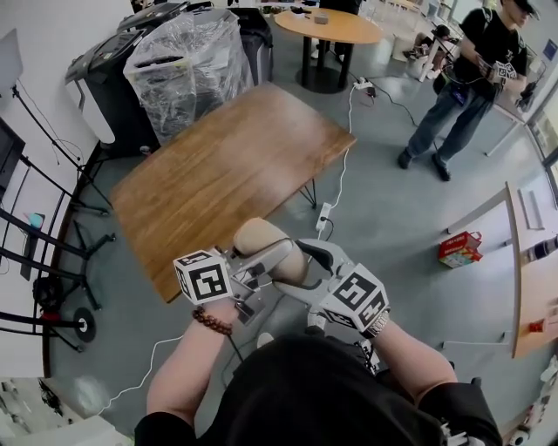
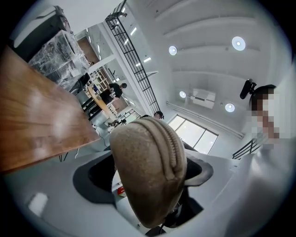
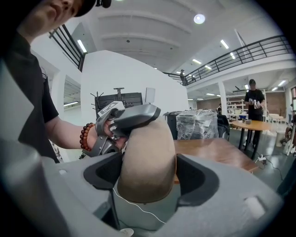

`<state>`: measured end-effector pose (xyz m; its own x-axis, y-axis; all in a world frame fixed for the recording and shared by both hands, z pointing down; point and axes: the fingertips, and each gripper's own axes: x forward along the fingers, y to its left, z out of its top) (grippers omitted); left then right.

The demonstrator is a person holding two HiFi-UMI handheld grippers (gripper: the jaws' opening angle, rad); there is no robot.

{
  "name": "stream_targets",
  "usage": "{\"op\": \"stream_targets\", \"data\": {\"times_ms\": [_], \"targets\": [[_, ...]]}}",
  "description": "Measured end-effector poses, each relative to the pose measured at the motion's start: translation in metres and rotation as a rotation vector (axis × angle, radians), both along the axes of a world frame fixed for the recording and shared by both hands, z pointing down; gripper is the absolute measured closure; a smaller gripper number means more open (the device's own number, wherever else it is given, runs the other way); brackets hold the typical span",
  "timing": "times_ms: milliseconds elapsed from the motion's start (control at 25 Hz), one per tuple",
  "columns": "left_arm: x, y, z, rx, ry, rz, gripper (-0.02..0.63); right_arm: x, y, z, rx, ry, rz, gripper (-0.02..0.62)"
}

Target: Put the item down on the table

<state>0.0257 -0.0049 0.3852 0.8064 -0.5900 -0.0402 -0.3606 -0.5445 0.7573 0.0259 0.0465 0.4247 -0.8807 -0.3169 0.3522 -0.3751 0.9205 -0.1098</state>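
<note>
A beige zippered pouch (image 1: 260, 241) hangs in the air just off the near edge of the wooden table (image 1: 227, 174). My left gripper (image 1: 277, 259) is shut on the pouch (image 2: 148, 171), which fills the left gripper view with its zip facing the camera. In the right gripper view the left gripper (image 3: 134, 115) clamps the top of the pouch (image 3: 148, 162). My right gripper (image 1: 301, 261) comes in from the right. Its jaws stand wide on either side of the pouch's lower end, and the right gripper (image 3: 149, 173) does not squeeze it.
A plastic-wrapped bundle (image 1: 187, 65) stands at the table's far left corner. A power strip and white cable (image 1: 324, 213) lie on the floor by the table's right side. A round table (image 1: 327, 26) and a standing person (image 1: 462, 96) are beyond. A red box (image 1: 459, 248) sits by a shelf on the right.
</note>
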Motion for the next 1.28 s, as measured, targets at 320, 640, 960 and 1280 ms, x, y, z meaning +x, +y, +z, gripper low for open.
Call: {"op": "stream_targets", "data": {"times_ms": [320, 640, 960, 1280], "targets": [[0.033, -0.038, 0.004, -0.002, -0.009, -0.056, 0.187, 0.036, -0.037, 0.002, -0.021, -0.008, -0.048, 0.255], [0.052, -0.059, 0.006, 0.014, -0.041, -0.111, 0.166, 0.057, -0.064, 0.001, -0.049, -0.057, -0.064, 0.262], [0.054, -0.076, 0.007, 0.02, -0.049, -0.203, 0.153, 0.081, -0.093, 0.001, -0.051, -0.079, -0.017, 0.264], [0.023, -0.091, 0.011, 0.005, -0.055, -0.307, 0.179, 0.082, -0.128, 0.005, -0.04, -0.076, 0.066, 0.264]]}}
